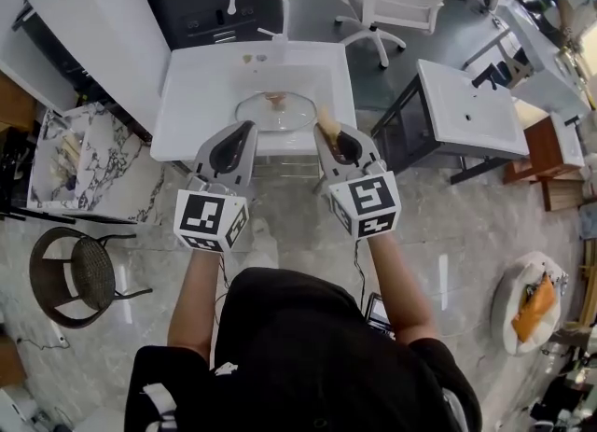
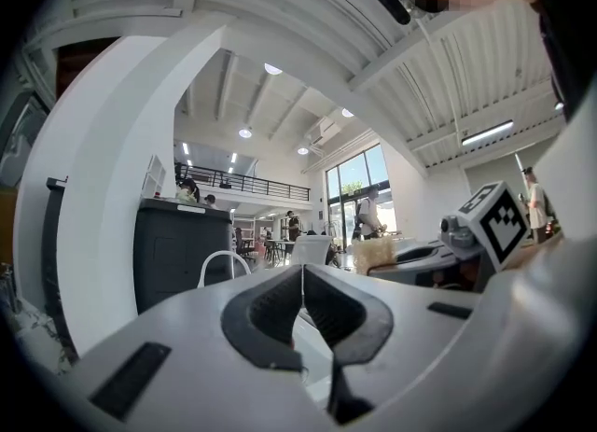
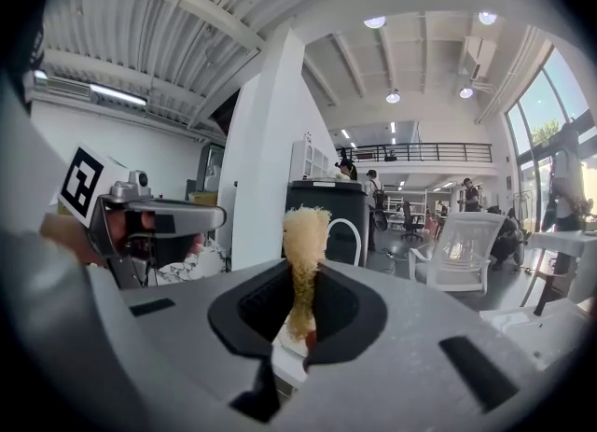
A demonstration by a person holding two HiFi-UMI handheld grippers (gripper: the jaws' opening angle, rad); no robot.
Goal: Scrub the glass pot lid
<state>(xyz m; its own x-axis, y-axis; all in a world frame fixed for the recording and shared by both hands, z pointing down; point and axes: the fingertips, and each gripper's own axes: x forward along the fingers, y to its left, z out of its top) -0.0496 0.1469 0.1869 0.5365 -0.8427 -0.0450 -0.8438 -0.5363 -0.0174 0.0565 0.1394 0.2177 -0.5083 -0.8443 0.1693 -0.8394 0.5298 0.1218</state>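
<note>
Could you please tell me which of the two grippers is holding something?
The right gripper: its jaws pinch a tan scrubber. The left gripper is shut on nothing.

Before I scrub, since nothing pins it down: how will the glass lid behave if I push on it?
The lid probably slides: smooth glass on the glossy white basin, nothing holding it. Being glass, it is likely heavy for its size and may chip if knocked. Lying low and wide, it seems unlikely to tip.
</note>
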